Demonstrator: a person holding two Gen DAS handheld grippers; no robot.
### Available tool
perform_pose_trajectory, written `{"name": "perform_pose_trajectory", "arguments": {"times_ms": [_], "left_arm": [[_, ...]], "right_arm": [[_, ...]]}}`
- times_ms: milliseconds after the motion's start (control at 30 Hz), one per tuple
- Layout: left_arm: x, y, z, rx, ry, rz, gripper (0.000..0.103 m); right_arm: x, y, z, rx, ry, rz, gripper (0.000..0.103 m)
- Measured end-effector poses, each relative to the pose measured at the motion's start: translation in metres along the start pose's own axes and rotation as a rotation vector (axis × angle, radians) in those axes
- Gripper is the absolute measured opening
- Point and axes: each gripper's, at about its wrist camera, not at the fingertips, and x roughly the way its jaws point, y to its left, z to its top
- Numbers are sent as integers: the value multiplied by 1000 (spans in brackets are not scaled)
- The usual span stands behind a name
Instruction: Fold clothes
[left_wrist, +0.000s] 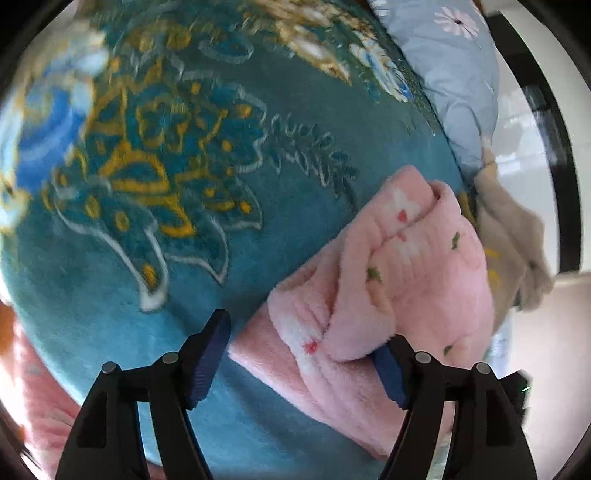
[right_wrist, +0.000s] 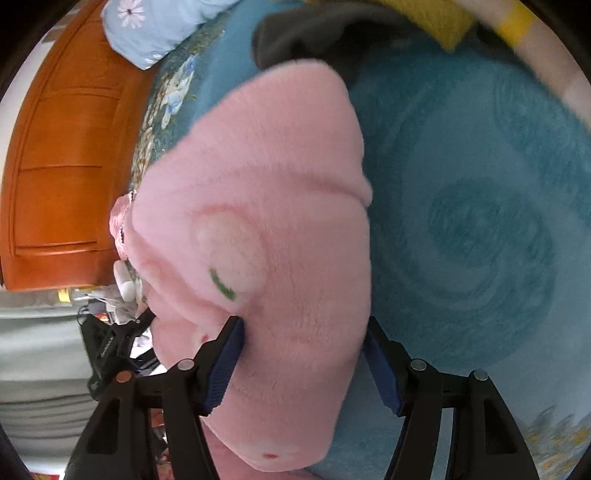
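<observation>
Pink fleece garment (left_wrist: 399, 280) bunched on teal blanket (left_wrist: 184, 258) of bed. Left gripper (left_wrist: 306, 354) wide, cloth loose at one pad. Right gripper (right_wrist: 303, 365) nearer, clamped on thick fold, long axis running away.

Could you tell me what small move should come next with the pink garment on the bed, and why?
Probably draw the left gripper back off the pink fleece garment. Its fingers stand apart, only the right one touching the fabric, and the bundle already lies on the teal blanket. The right gripper has a thick fold between its fingers, so it can probably carry the next fold.
</observation>
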Motion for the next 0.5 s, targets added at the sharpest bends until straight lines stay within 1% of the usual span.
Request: {"name": "perform_pose_trajectory", "arguments": {"times_ms": [33, 67, 100, 133, 167, 200, 233, 300, 367, 467, 500], "left_arm": [[1, 3, -1, -22, 4, -24, 74], [1, 7, -1, -45, 7, -48, 70], [1, 7, -2, -52, 8, -62, 66], [0, 5, -3, -38, 5, -62, 56], [-1, 3, -4, -25, 1, -61, 51], [-2, -1, -5, -8, -4, -56, 48], [-4, -5, -5, 11, -10, -42, 45], [-8, -12, -5, 39, -19, -20, 42], [-13, -12, -5, 37, -30, -21, 38], [-23, -14, -9, 44, -48, -26, 37], [-26, -15, -11, 48, -47, -22, 37]], "right_arm": [[2, -1, -1, 11, 5, 7, 68], [3, 0, -1, 15, 6, 6, 67], [3, 2, -2, 19, 7, 5, 59], [3, 4, -2, 23, 5, 9, 50], [1, 7, -2, 20, -2, 2, 48], [-1, 10, -1, 17, -9, -4, 41], [-3, 14, -1, 9, -19, -1, 37], [-9, 21, -2, -1, -38, 12, 34], [-17, 26, -2, -5, -56, 34, 33], [-27, 36, -2, -26, -78, 62, 32], [-30, 37, -1, -35, -83, 58, 32]]}}
